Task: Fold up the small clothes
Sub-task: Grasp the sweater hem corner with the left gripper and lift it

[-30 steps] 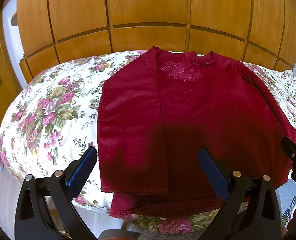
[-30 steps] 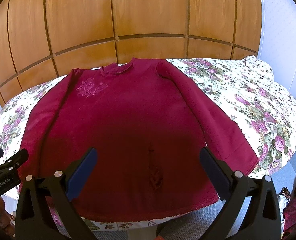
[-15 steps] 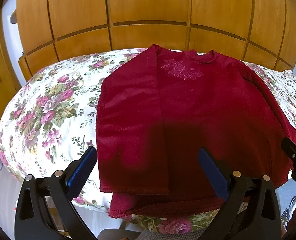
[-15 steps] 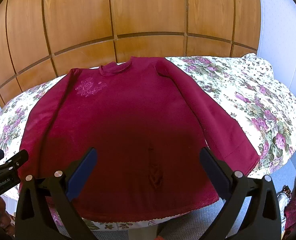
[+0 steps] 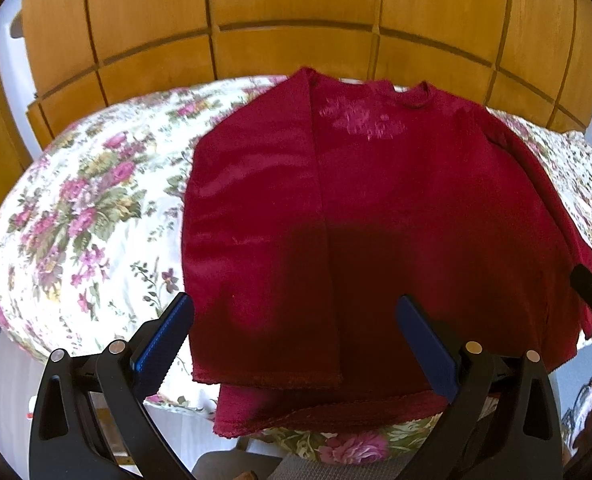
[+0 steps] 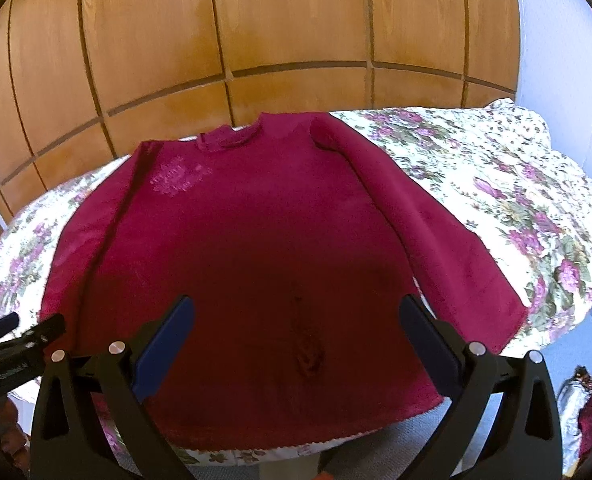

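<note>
The dark red top (image 6: pixel 255 240) is showing a soft, matt, fleecy cloth; the flowered bedspread (image 6: pixel 496 184) under it is looking smooth, woven. The wood panelling (image 6: pixel 275 20) behind is gleaming, satin-varnished.

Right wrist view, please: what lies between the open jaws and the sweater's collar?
Only the sweater body itself, with a darker crease mark near its hem; nothing else lies there.

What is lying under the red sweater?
The red sweater lies flat on a flowered cloth, which shows around it on both sides. Whatever the cloth covers is hidden. The sweater's left side is folded onto its front, hiding that part.
</note>
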